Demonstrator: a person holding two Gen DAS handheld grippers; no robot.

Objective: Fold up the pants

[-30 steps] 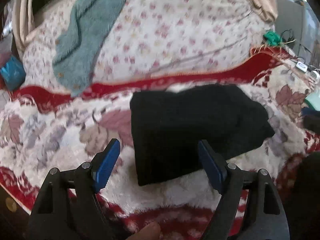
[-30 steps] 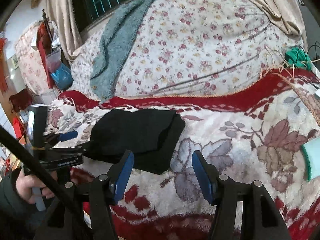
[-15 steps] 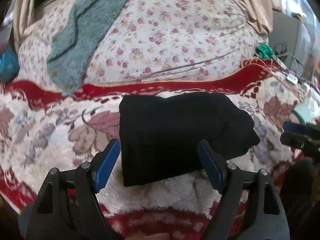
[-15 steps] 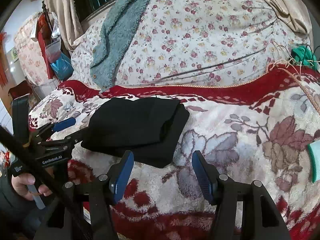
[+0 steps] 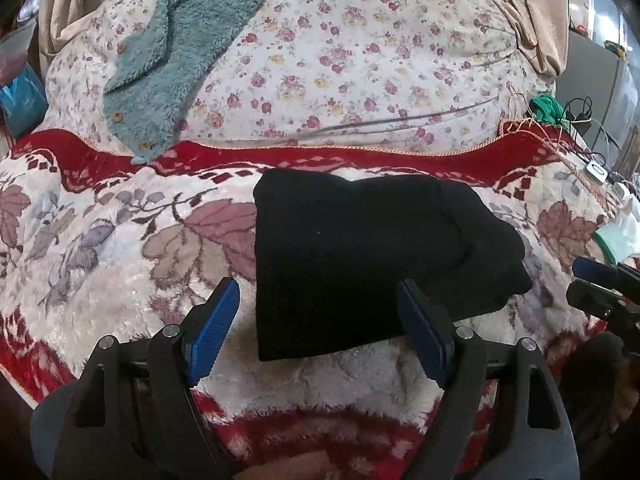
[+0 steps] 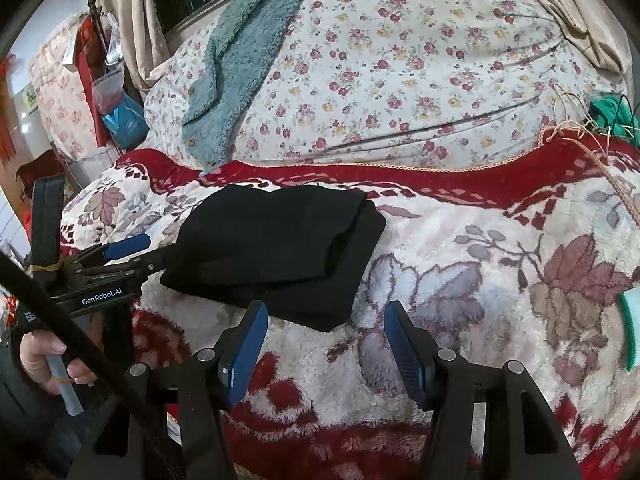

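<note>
bed covered by a red and cream leaf-print blanket, floral quilt heaped behind. black pants are laid folded on the blanket. left gripper jaws are held wide apart over the pants' near edge, nothing gripped. right gripper jaws are likewise spread, empty, beside the pants' corner.

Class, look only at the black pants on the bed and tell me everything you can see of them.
The black pants are a plain, matte, soft-looking dark fabric, already folded into a compact, roughly rectangular bundle of stacked layers, with a lower layer sticking out past the upper one on the right side. A seam line runs across one end. They lie flat on the plush leaf-patterned blanket, just below its red border. Nothing grips them: the left claw and the right claw are both open, held near their front edge.
</note>
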